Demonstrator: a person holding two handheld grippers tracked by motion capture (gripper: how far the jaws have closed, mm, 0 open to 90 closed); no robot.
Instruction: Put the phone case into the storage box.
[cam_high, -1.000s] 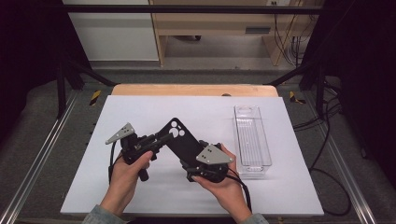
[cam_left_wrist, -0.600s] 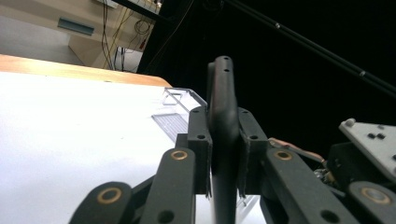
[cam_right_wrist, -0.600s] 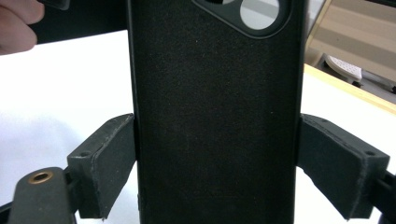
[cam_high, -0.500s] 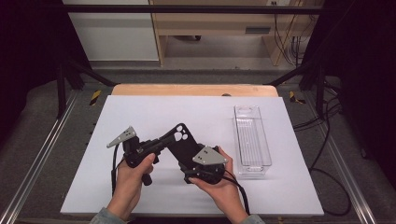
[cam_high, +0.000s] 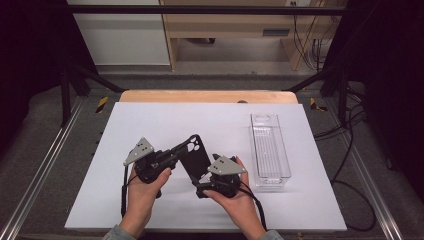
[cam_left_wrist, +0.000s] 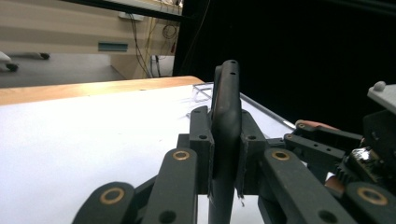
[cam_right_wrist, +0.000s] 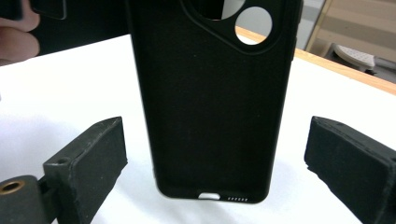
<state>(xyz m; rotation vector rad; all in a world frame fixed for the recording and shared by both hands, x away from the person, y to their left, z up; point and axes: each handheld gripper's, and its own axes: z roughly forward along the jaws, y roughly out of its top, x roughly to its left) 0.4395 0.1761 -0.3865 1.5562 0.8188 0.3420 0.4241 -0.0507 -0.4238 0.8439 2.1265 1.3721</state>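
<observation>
Phone case (cam_high: 194, 159), black, is held above the white table (cam_high: 150, 125) between both hands. Seen edge-on in the left gripper view, the left gripper (cam_left_wrist: 223, 154) pinches its rim. The right gripper (cam_right_wrist: 219, 163) has just been opening: its pads flank the case's flat back without touching. A clear tray (cam_high: 270, 150) stands nearby.

Lab test bench, metal frame rails (cam_high: 45, 170), loose cables (cam_high: 350, 150), white tabletop (cam_high: 165, 125)
</observation>
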